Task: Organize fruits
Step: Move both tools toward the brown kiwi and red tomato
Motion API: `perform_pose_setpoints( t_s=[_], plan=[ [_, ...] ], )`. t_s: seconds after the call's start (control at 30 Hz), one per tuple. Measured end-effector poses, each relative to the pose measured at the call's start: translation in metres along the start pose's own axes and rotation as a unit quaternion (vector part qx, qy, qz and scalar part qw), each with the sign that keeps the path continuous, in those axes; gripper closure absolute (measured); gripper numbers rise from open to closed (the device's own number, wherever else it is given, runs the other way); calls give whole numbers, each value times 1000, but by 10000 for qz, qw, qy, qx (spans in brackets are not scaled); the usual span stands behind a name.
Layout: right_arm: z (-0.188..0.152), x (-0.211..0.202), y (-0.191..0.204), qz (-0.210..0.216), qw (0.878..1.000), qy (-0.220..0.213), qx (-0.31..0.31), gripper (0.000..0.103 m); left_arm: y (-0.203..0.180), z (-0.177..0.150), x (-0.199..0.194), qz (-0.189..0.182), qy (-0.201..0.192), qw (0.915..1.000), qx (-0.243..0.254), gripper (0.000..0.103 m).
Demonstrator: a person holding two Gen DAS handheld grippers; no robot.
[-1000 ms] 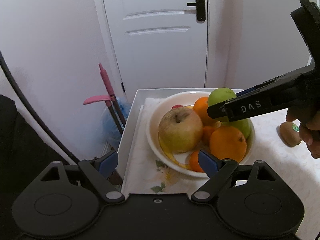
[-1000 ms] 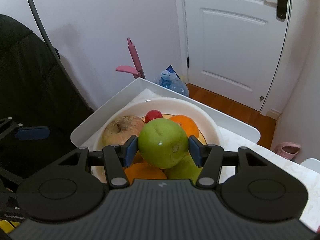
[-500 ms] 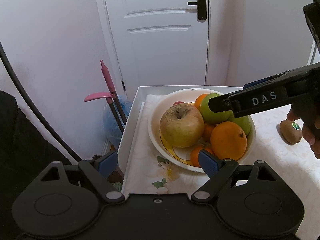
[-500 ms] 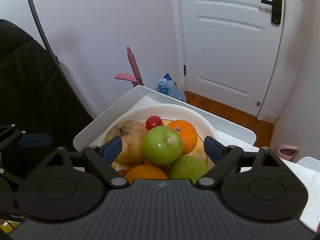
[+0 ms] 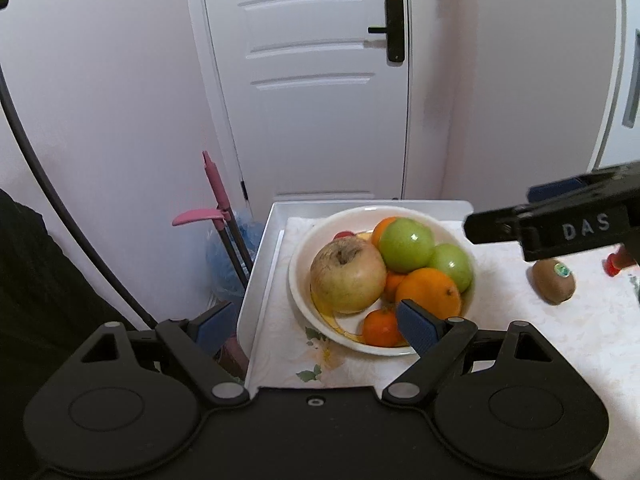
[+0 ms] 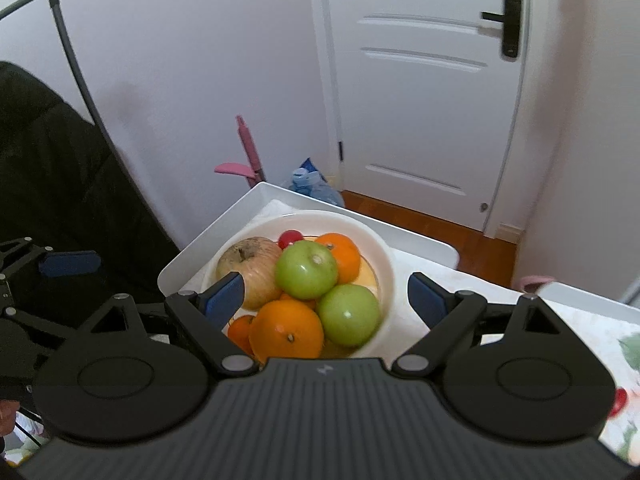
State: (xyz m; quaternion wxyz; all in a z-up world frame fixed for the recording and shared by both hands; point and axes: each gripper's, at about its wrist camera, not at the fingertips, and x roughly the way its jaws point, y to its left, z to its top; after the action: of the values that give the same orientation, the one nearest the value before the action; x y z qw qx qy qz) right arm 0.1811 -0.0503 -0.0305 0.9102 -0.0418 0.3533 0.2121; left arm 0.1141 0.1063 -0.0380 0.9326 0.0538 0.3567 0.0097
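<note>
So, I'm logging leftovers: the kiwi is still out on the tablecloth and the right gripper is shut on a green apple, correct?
Not quite. The kiwi is on the tablecloth, but the right wrist view shows the right gripper open and empty; the green apple sits in the bowl.

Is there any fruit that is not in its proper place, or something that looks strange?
Yes. One kiwi lies alone on the table, outside the white bowl that holds the other fruit. The top green apple rests on the pile.

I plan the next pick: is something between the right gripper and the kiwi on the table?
Nothing visible blocks it. The kiwi lies alone on the tablecloth beside the bowl, just below the open, empty right gripper.
</note>
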Motion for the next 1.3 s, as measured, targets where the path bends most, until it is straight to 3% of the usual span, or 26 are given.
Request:
perform_pose_setpoints(
  t_s=[0.5, 0.87, 1.03, 1.3],
  plan=[
    [-41, -100, -25, -1048, 9898, -212, 938, 0, -36, 13, -44, -533, -296, 9978, 241, 8],
    [-78, -145, -73, -1818, 9697, -186, 1619, 0, -93, 17, -48, -1121, -305, 9916, 565, 8],
    [-90, -168, -103, -2073, 9648, -284, 1596, 0, -127, 19, -50, -1100, -291, 9923, 486, 3],
    [-109, -178, -160, -1948, 9706, -20, 1411, 0, -179, 22, -41, -918, -227, 9947, 409, 2]
  ],
)
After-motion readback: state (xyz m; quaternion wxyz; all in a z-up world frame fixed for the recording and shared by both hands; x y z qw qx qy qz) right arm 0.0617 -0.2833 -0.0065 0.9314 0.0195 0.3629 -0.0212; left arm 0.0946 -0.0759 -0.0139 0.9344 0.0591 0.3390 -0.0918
